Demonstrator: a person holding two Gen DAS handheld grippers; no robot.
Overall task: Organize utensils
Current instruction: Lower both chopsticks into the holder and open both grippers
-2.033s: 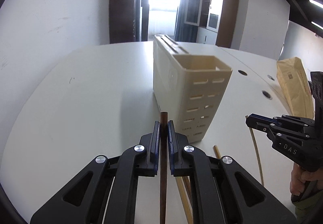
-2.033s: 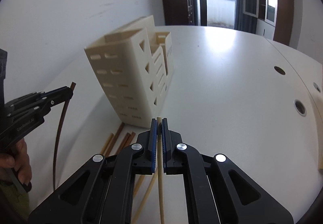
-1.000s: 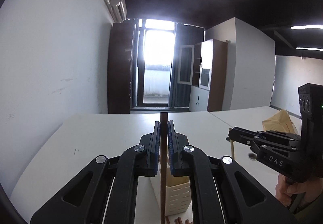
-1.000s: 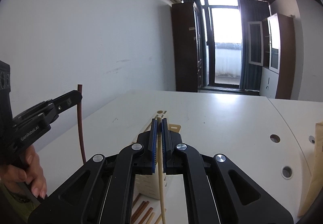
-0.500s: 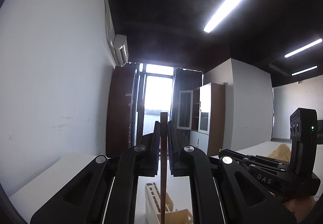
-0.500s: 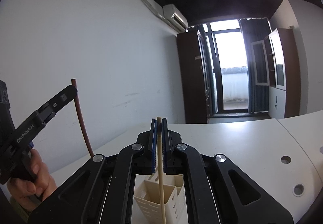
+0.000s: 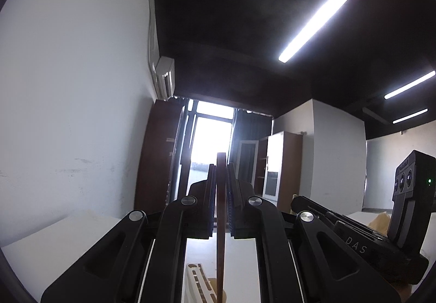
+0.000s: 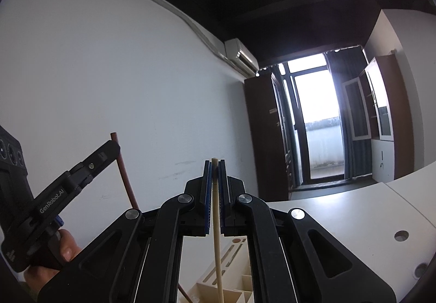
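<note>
Chopsticks are being tipped upright. Left wrist view: left gripper (image 7: pixel 220 177) is clenching the brown chopstick (image 7: pixel 220 221), now raised toward the ceiling, its low end over the cream holder (image 7: pixel 200 284) far below. Right wrist view: right gripper (image 8: pixel 214 177) is gripping the pale chopstick (image 8: pixel 216 224), likewise lifted, tip hanging above the holder's compartments (image 8: pixel 239 289). Both look ready for dropping in.

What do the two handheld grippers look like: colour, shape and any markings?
Both are matte black plastic with silver screws and blue ribbed pads. The left gripper reads "GenRobot.AI" on its side, the right gripper "DAS". A green light glows on the right one's rear block.
</note>
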